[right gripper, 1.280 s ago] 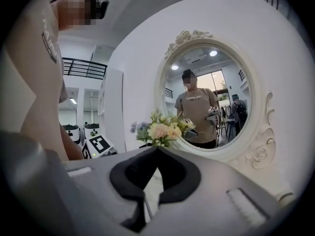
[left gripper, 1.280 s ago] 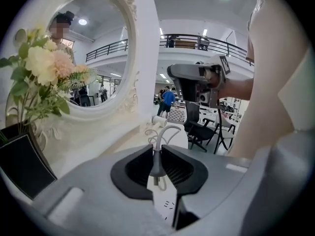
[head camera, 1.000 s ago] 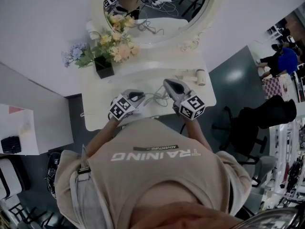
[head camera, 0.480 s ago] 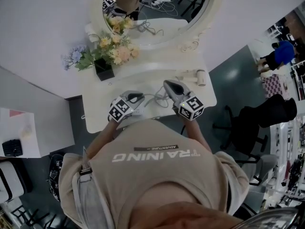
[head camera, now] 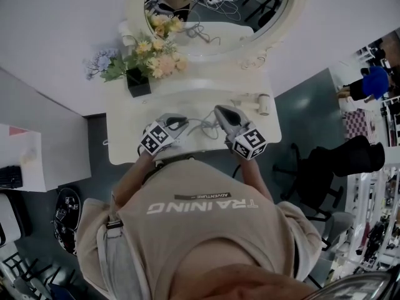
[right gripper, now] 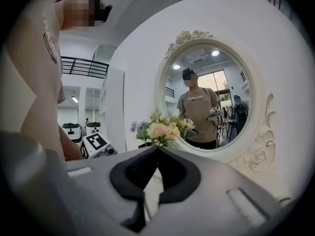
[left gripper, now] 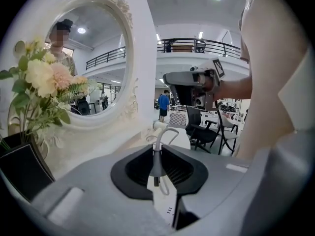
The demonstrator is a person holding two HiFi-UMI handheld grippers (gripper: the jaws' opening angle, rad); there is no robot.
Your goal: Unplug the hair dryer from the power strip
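Both grippers over the table (head camera: pixel 125 136), the left on the dryer cord.
Left gripper (left gripper: pixel 156 151) pinches the white cord (left gripper: pixel 157 141), which runs on toward the dryer (head camera: pixel 263 102) lying at the table's right edge, right of centre in the head view. Right gripper (right gripper: pixel 156 149) is pressed together with nothing between. Flowers (head camera: pixel 153 58) stand upper left, the mirror (head camera: pixel 237 5) at top.

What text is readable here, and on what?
"TRAINING": large white print on the person's beige T-shirt, upside down in the head view.
"ADVENTURE": small dark strip beside it; remainder too small.
Shirt print reflected in the oval white-framed mirror: too small to read.
Small marks on the white plug in the left gripper: unreadable.
Marker cubes: patterns only, no words.
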